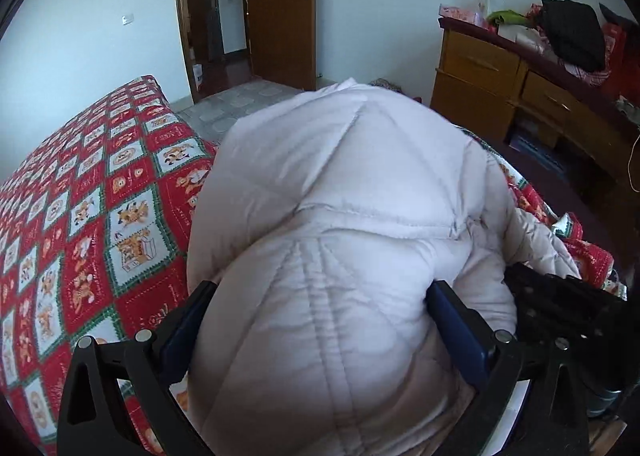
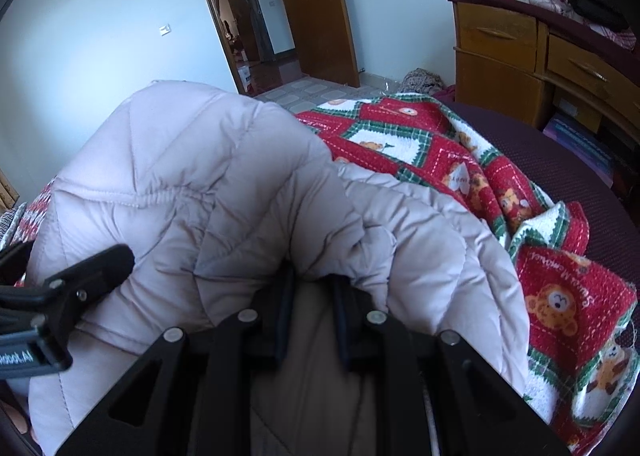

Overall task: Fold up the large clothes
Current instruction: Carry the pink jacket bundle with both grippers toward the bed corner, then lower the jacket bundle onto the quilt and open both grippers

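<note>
- Puffer jacket (image 1: 340, 224), pale pinkish-white, quilted: lay bunched on the bed quilt (image 1: 92, 192), w/ its bulk filling the centre of both wrist views.
- Left gripper (image 1: 320, 308): jaws stood wide apart, one blue-padded finger on each side of a thick fold of the jacket; fabric bulged between them and touched both pads. Whether the fold was actually squeezed cannot be told.
- Right gripper (image 2: 310, 288): jaws nearly together, pinching a thinner gathered fold of the jacket; cloth puckered right at the fingertips.
- In the right wrist view, part of the left gripper's black body showed at the jacket's left edge, touching the fabric.
- In the left wrist view, the right gripper's black body showed at the jacket's right edge, just beside the left gripper.
- Bed quilt: red/white/green check w/ bear motifs; lay flat left of the jacket, rumpled right of the jacket (image 2: 480, 176).
- Wooden dresser (image 1: 500, 88): stood beyond the jacket to its right, drawers shut, top crowded w/ boxes and clothing, incl. a black garment (image 1: 572, 32).
- Wooden door (image 1: 280, 8): stood open beyond the jacket, against a pale wall; red paper ornament near its top edge.
- Dark rounded surface (image 2: 540, 144): right of the jacket, partly under the rumpled quilt; what it is cannot be told.
</note>
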